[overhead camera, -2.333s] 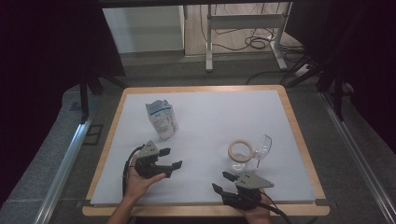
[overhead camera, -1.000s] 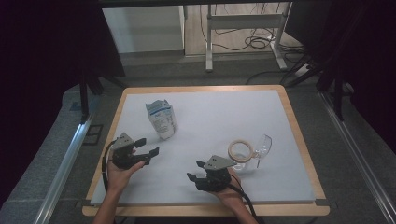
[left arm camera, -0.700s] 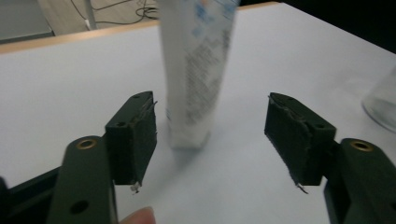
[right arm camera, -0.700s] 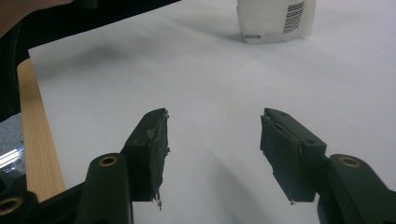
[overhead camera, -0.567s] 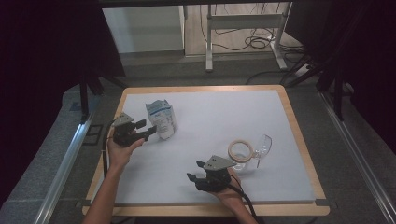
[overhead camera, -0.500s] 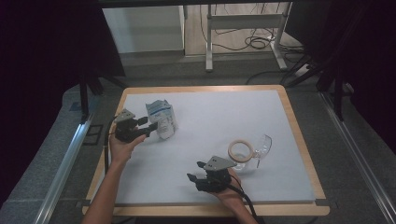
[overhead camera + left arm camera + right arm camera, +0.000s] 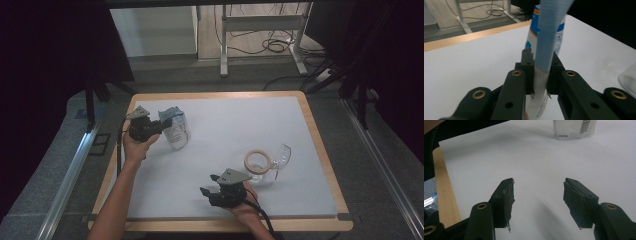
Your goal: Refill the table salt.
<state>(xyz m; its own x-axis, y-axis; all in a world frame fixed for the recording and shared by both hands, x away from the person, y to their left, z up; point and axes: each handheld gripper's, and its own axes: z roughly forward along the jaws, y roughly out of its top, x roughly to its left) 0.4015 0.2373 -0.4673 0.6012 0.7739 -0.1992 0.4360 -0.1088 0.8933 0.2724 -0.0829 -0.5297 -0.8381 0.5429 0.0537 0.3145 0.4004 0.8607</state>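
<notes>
Now your left gripper [image 7: 159, 126] has just been closing on the top edge of the pouch [image 7: 175, 129], and the left gripper view shows the pads pinching its thin blue seal strip [image 7: 546, 37] between them, so the bag is caught only by that narrow flap. The pouch stands near the far left corner of the white mat [image 7: 230, 125], just beside the wooden rim [image 7: 116, 150], and its printed body hangs below the clamp. That is where trouble could start: if you lift or tug quickly, the slick strip may slide out of the pads, or the flap may crease and tear rather than carry the weight of whatever is inside. Pulling sideways could also tip the bag over towards the table edge. Your right gripper [image 7: 212, 193] rests near the front of the mat with its jaws apart and nothing between them, as the right gripper view [image 7: 537, 195] shows, so it gives the pouch no support at present. Mind, too, the tape roll [image 7: 257, 161] and the clear glass [image 7: 279, 159] lying on its side just beyond that hand; a careless sweep of the right forearm could knock the glass and send it rolling towards the right rim.
</notes>
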